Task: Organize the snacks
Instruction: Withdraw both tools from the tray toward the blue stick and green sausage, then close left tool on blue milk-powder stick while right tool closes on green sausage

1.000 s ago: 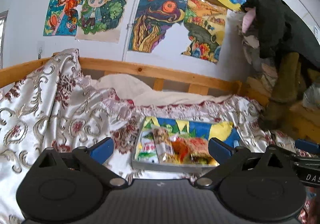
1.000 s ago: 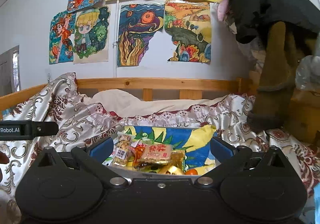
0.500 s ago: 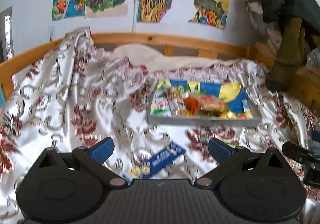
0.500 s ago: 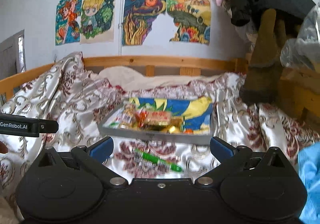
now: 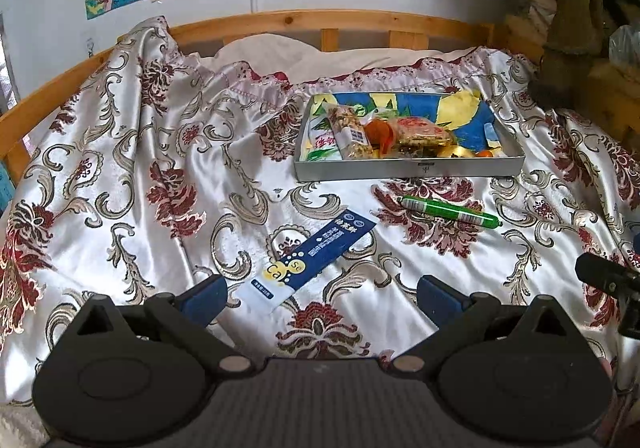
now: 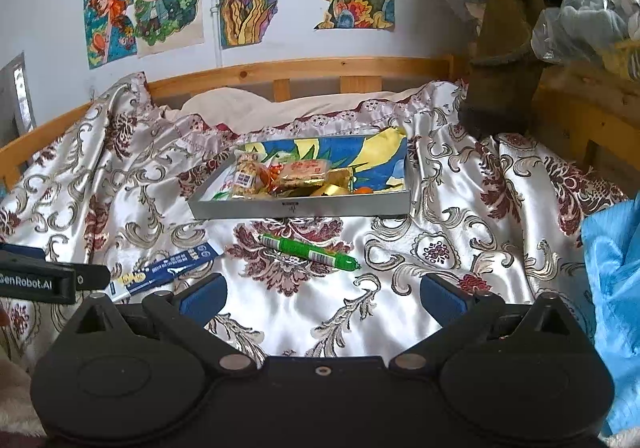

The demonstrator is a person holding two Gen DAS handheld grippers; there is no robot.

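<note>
A: Left gripper [image 5: 320, 298], status?

B: Fingers spread wide, nothing between them. It hangs over the patterned bedspread [image 5: 120, 167], with the near end of the blue sachet [image 5: 316, 252] lying between the two blue fingertips [image 5: 204, 298]. No contact that I can make out.

A: Right gripper [image 6: 322, 298]?

B: Same posture: jaws apart, empty, held above the bedspread [image 6: 460, 228]. The green sausage stick [image 6: 310, 252] lies on the cloth just ahead of it, a little left of centre.

A: Where do the loose snacks sit relative to each other?

B: In the left wrist view the blue sachet runs diagonally, white end nearest the camera. The green sausage stick [image 5: 450, 211] is to its right and further off, apart from it. Both lie on the cloth in front of the tray, outside it.

A: And the tray?

B: Shallow metal tray [image 5: 408, 169] on the bedspread, bright blue and yellow lining. Inside, bunched toward the left half: a clear pack of nut bar [image 5: 348, 131], an orange wrapper [image 5: 380, 133], a red-printed cracker pack [image 5: 420, 129]. Something gold and something small and orange at the front wall; too small to identify.

A: Surroundings?

B: Wooden bed rail [image 5: 320, 21] behind, coloured drawings [image 6: 168, 3] on the wall. From the right wrist, the tray [image 6: 300, 205] sits centre, the blue sachet [image 6: 168, 270] at lower left, part hidden by the left gripper's body
</note>
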